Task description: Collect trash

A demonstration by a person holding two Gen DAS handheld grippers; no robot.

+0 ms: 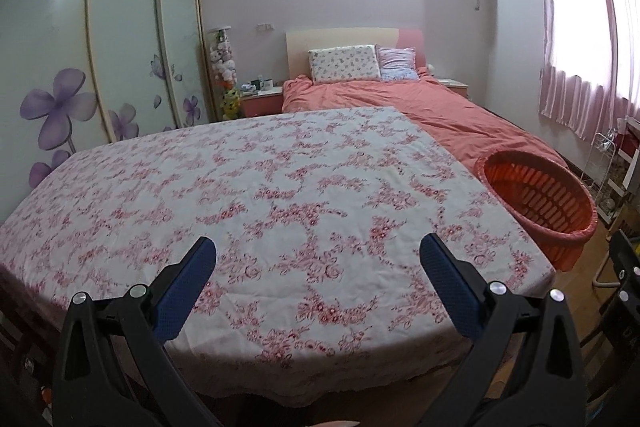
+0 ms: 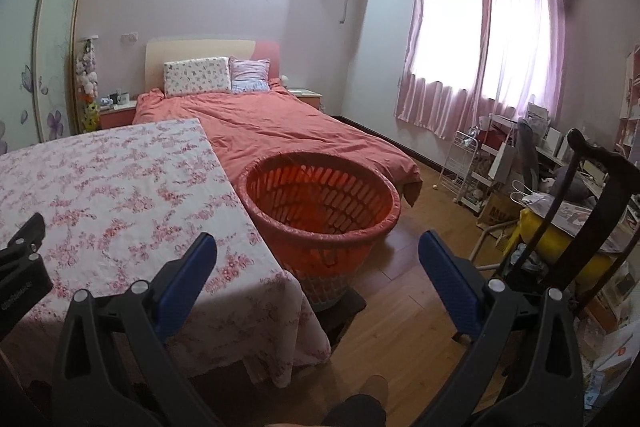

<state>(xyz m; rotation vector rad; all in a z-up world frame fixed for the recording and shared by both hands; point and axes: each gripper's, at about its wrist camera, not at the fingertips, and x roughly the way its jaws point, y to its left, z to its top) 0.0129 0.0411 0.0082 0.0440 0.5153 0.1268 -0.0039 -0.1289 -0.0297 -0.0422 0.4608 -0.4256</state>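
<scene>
An orange slatted basket lined with a thin bag stands on the floor beside the table's right edge; in the left wrist view the basket sits at the far right. A table under a pink floral cloth fills the left wrist view, and no trash shows on it. My left gripper hovers open over the cloth's near edge, nothing between its blue pads. My right gripper is open too, held above the table corner and the basket's near side. The left gripper's black body shows at the right wrist view's left edge.
A bed with an orange cover lies behind the table. A sliding wardrobe stands left. On the right are a dark chair back, a yellow item, a white wire rack and desk clutter. Wooden floor runs between.
</scene>
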